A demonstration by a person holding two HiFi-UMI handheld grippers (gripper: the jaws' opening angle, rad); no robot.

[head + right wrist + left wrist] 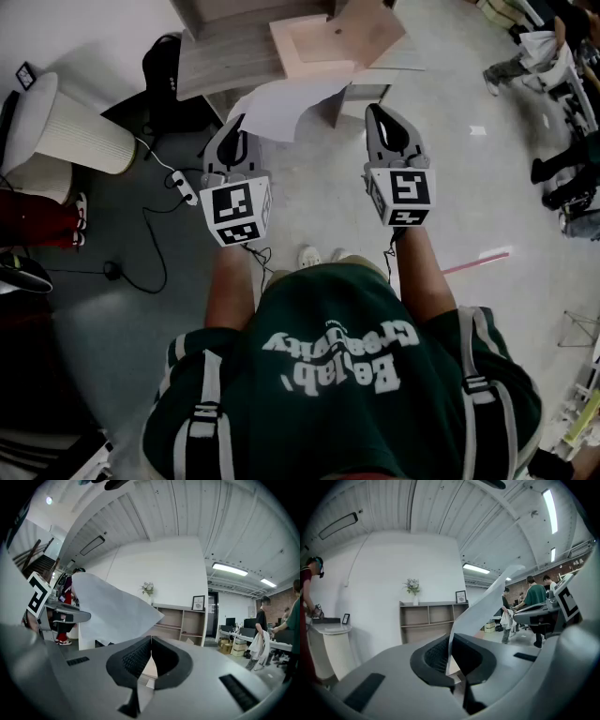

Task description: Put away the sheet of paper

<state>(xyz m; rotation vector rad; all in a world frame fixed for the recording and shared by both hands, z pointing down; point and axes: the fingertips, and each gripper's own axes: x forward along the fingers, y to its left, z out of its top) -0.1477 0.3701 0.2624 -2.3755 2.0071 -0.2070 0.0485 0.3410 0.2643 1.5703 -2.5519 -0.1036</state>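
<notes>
Sheet of paper (281, 108) in pinch of left tongs (235, 124), near empty, pressed-together right tongs (379, 112).

A white fluted pedestal (84, 139) is standing at upper left, a power strip (184, 187) lying on the floor (112, 319) just right of it. A wooden shelf unit (429, 620) is sitting mid-frame against the white wall, with a small plant (412, 587) and a framed picture (461, 596) resting on top. People (534, 595) are standing at right.
</notes>
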